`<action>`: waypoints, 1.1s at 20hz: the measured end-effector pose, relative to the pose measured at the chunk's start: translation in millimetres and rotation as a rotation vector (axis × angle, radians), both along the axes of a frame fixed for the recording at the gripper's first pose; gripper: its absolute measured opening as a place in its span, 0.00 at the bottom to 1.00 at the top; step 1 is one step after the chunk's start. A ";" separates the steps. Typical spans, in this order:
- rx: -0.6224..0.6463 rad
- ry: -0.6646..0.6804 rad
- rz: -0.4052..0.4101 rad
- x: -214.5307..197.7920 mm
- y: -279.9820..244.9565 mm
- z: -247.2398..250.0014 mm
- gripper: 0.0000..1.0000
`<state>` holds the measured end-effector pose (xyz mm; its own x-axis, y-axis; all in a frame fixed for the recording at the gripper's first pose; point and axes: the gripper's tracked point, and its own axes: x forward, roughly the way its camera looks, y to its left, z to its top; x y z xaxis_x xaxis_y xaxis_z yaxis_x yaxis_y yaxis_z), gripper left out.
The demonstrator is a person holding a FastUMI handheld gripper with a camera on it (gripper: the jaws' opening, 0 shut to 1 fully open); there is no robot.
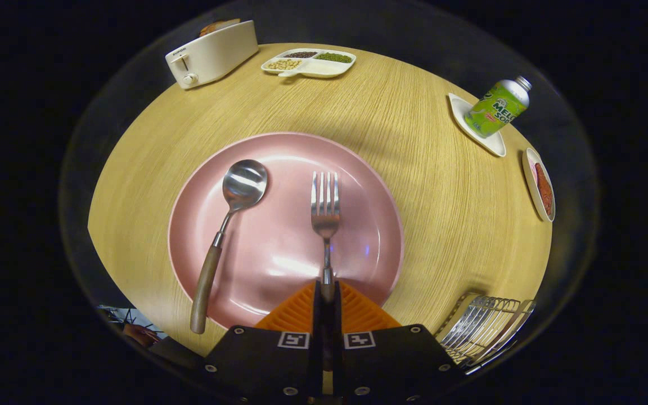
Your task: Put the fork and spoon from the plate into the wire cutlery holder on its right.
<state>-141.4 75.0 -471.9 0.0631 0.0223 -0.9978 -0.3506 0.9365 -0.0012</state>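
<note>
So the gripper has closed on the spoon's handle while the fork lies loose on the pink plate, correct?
Not quite. In the gripper view the gripper is shut on the fork, by its handle. The spoon is the one lying loose on the pink plate.

Wooden table carries pink plate, toaster, wire holder, snack tray.

spoon left of fork
</note>
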 end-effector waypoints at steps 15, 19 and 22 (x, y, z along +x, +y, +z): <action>0.083 -0.190 -0.187 5.5 -50.3 92.1 0.05; 0.055 -0.218 -0.254 -2.9 -89.9 116.2 0.05; 0.011 -0.208 -0.287 -15.0 -122.5 127.9 0.05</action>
